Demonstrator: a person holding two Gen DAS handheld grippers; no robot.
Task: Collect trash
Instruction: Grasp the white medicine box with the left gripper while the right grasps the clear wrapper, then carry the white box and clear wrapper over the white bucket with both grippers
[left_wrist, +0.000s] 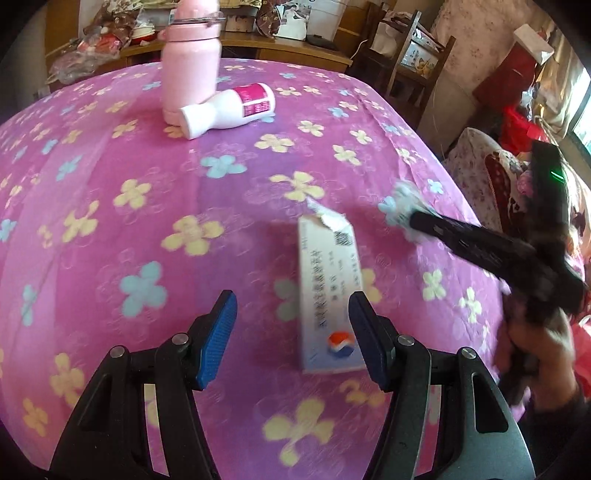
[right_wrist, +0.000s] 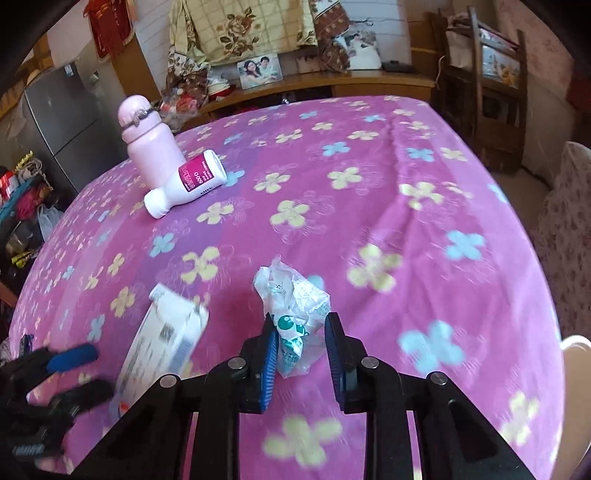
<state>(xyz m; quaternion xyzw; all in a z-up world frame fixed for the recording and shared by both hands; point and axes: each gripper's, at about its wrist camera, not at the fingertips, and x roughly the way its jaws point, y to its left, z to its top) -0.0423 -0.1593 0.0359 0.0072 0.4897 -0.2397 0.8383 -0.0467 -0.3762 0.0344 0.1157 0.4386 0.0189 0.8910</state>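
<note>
A torn white carton box (left_wrist: 328, 291) lies flat on the pink flowered tablecloth (left_wrist: 147, 192). My left gripper (left_wrist: 291, 314) is open, low over the cloth, with the box's near end between its blue pads, next to the right one. The box also shows in the right wrist view (right_wrist: 166, 339). A crumpled white and teal plastic wrapper (right_wrist: 295, 314) sits between the pads of my right gripper (right_wrist: 301, 332), whose jaws stand narrowly apart around it. In the left wrist view the right gripper (left_wrist: 413, 221) reaches the wrapper (left_wrist: 400, 208).
A pink flask (left_wrist: 192, 62) stands at the far side, with a white bottle with a magenta label (left_wrist: 229, 110) lying against it. Wooden shelves (right_wrist: 332, 81), chairs (left_wrist: 410, 55) and clutter surround the table. The table edge (right_wrist: 546, 295) drops off at right.
</note>
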